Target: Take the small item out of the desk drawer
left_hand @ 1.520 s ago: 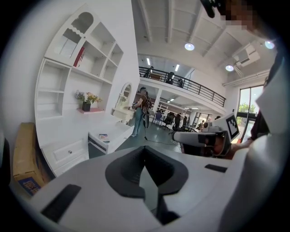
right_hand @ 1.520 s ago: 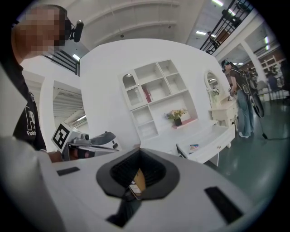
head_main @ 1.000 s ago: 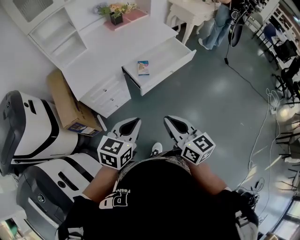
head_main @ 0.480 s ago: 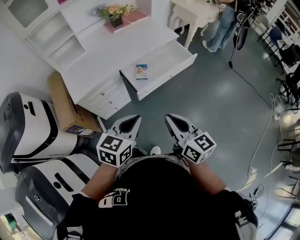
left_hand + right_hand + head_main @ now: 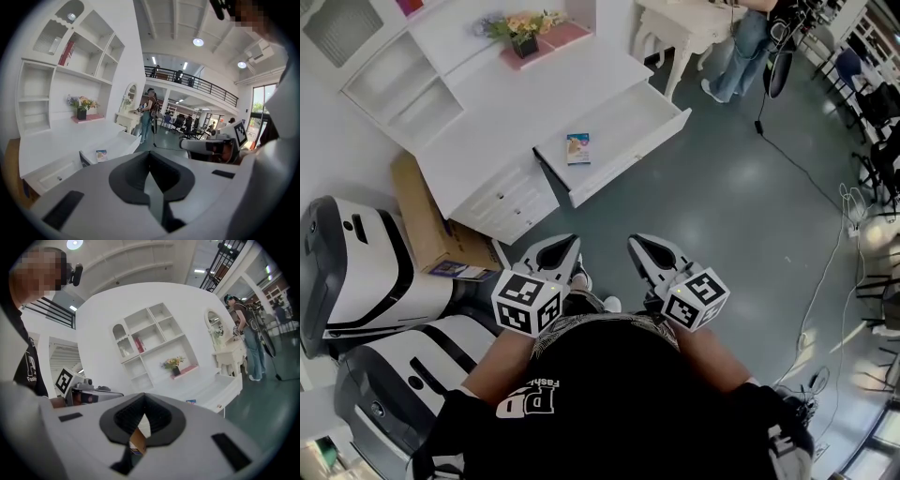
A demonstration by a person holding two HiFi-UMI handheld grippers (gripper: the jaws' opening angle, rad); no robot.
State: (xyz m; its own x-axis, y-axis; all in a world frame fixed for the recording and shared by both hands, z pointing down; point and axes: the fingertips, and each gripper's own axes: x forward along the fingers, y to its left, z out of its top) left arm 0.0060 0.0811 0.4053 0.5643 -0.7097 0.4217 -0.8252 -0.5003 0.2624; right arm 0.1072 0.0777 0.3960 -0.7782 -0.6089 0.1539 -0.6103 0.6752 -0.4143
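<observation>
Step in hand, by my reading: approach. Target, the small item (image 5: 577, 148), lies flat in the open drawer (image 5: 630, 120) of the white bench (image 5: 525, 98), well apart from both grippers. Fingers of left gripper (image 5: 573, 243) together, nothing btwn; right gripper (image 5: 635, 243) likewise. To do it well: close in on the drawer front, part one gripper's fingers before reaching, come down over the item's edges, clear of drawer wall. Head view alone shows item's place w/in drawer; gripper views give only a low, slanting glimpse.
</observation>
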